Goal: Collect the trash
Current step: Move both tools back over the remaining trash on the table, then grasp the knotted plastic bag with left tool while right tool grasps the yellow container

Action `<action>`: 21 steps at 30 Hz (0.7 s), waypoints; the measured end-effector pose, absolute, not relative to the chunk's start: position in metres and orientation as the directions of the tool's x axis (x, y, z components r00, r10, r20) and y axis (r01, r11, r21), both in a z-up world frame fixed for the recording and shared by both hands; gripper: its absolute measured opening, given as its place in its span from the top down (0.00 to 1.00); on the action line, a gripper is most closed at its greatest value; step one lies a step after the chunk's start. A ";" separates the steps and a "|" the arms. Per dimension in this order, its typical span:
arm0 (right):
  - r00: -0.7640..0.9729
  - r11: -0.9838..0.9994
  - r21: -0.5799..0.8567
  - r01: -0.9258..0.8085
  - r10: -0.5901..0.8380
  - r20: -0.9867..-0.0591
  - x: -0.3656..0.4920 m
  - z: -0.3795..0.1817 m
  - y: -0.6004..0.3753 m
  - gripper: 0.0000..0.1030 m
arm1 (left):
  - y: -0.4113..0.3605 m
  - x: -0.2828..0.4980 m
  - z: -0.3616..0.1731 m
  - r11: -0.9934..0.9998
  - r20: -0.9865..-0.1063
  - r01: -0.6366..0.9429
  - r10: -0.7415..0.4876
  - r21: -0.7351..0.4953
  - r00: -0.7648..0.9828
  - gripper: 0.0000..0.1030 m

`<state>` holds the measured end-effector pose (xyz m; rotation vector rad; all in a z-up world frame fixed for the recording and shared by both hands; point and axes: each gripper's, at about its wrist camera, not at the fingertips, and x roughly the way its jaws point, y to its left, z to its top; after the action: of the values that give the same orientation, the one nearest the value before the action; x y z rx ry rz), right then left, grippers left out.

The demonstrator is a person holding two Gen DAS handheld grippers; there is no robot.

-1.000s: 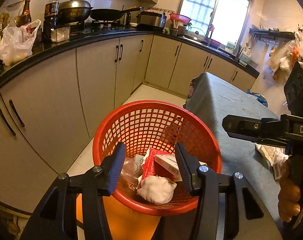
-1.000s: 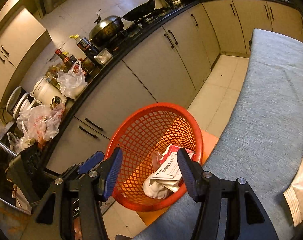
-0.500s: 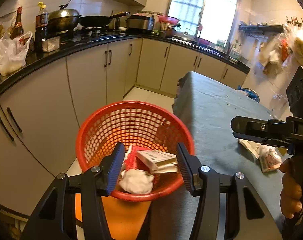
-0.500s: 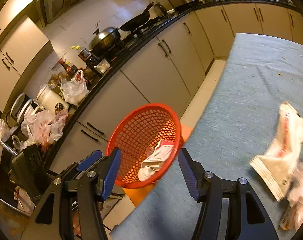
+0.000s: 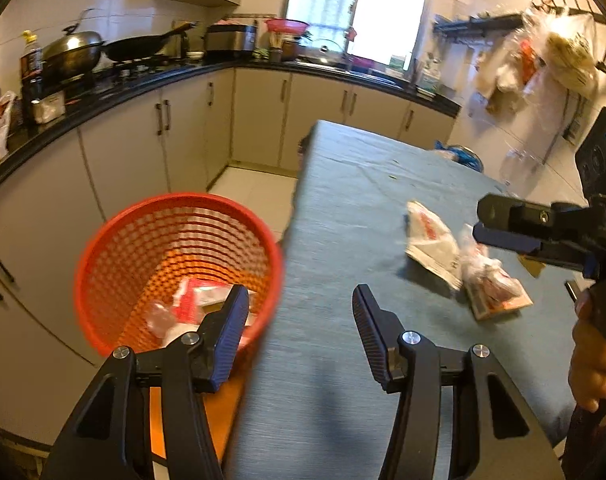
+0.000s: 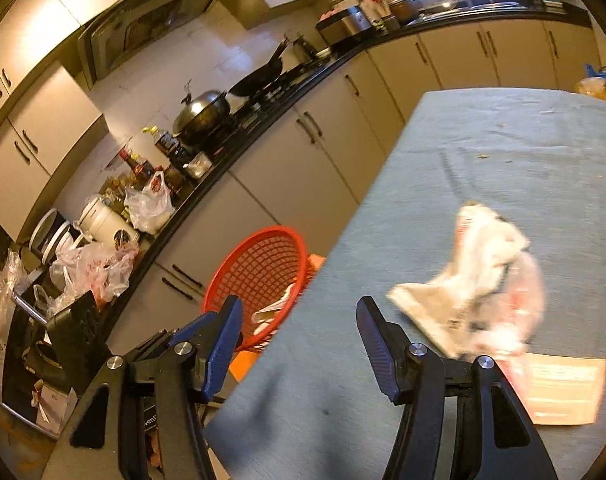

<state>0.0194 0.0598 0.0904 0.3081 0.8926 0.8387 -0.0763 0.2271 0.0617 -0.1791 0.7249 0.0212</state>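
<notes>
A red mesh basket stands on the floor at the table's left edge, with wrappers and a white wad inside; it also shows in the right wrist view. On the grey-blue table lie a white-and-red wrapper and a clear plastic packet. In the right wrist view the white wrapper, the clear packet and an orange card lie to the right. My left gripper is open and empty over the table edge. My right gripper is open and empty, left of the wrappers.
Beige cabinets under a black counter with pots run along the left and back. A narrow floor strip separates them from the table. Plastic bags hang on the right wall. Bags and appliances crowd the counter.
Both grippers have swung right, away from above the basket and toward the table. The wrappers on the table have come into view. Both stay open and empty.
</notes>
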 end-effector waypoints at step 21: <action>0.694 0.832 0.532 -0.159 0.478 -0.539 0.059 0.081 -0.162 0.38 | 0.067 -0.016 0.047 0.930 -0.758 0.275 -0.359 -0.244 0.545 0.43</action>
<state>0.0591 -0.1620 0.0815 0.4750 0.7228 0.3707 -0.0163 0.0672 0.0472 -0.0997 0.9210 -0.3770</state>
